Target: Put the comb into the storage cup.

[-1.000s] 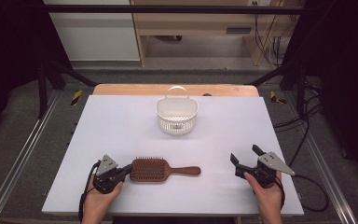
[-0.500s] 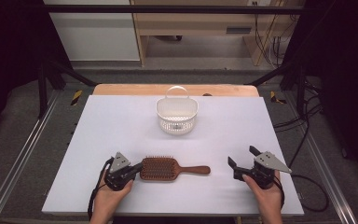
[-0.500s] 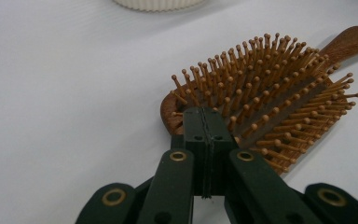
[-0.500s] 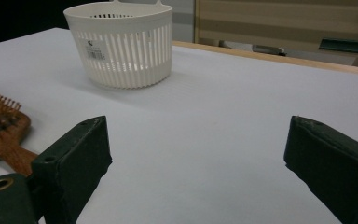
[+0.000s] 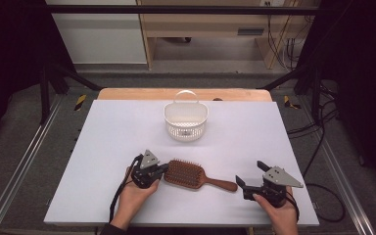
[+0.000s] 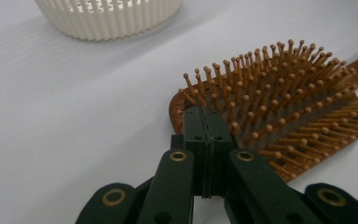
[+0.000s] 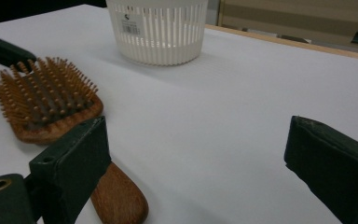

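Note:
A wooden paddle hairbrush (image 5: 187, 174) lies bristles up on the white table (image 5: 107, 147), handle pointing right. My left gripper (image 5: 163, 169) is shut with nothing between its jaws. In the left gripper view the closed tips (image 6: 203, 114) rest against the rounded end of the brush head (image 6: 284, 112). My right gripper (image 5: 250, 174) stands open just right of the handle's end. In the right gripper view the handle (image 7: 119, 198) lies by the left jaw, and the space between the jaws (image 7: 196, 154) holds nothing.
A white slatted basket (image 5: 186, 123) with a thin handle stands upright at the middle back of the table, also seen as the basket (image 7: 158, 32) beyond the brush. Dark frame rails and cables run along both sides of the table.
My left gripper has slid to the right, and the hairbrush has moved right with it, toward the right gripper. The right gripper has stayed about where it was.

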A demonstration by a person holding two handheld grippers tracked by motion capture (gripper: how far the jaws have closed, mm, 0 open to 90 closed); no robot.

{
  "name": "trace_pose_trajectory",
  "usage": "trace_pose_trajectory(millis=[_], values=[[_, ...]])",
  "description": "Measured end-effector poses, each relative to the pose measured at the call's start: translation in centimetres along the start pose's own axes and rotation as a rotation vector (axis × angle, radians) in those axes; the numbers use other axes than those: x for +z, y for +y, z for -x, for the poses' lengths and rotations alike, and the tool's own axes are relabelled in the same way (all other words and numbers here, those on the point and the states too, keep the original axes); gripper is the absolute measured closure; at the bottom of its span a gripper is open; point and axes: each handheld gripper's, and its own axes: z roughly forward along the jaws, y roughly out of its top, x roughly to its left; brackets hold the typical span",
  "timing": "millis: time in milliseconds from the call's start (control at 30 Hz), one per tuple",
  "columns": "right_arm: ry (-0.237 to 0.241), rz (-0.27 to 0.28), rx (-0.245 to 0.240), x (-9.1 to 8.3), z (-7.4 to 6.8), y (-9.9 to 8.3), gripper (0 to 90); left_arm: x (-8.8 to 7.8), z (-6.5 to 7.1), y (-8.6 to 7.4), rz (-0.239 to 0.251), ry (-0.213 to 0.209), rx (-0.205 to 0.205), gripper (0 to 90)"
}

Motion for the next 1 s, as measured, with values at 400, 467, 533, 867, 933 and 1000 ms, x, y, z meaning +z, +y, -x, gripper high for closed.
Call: trace_pose_trajectory(millis=[400, 467, 533, 867, 933, 1000], values=[[0.019, 0.001, -0.006, -0.5, -0.2, 0.0, 7.1, 1.9, 1.2, 1.7, -0.030, -0.026, 0.040, 89.8], [0.020, 0.001, -0.007, -0.6, -0.2, 0.0, 7.1, 2.1, 1.5, 1.9, -0.034, -0.034, 0.049, 89.8], [0.019, 0.000, -0.007, -0.6, -0.3, 0.0, 7.1, 2.2, 1.7, 2.0, -0.040, -0.037, 0.059, 89.8], [0.016, -0.005, -0.007, -0.6, -0.3, 0.0, 7.1, 2.5, 2.3, 2.3, -0.043, -0.045, 0.072, 89.8], [0.017, -0.005, -0.009, -0.5, -0.4, 0.0, 7.2, 2.7, 2.5, 2.4, -0.042, -0.051, 0.073, 89.8], [0.018, -0.005, -0.009, -0.6, -0.4, 0.0, 7.2, 2.8, 2.7, 2.5, -0.043, -0.057, 0.080, 89.8]])
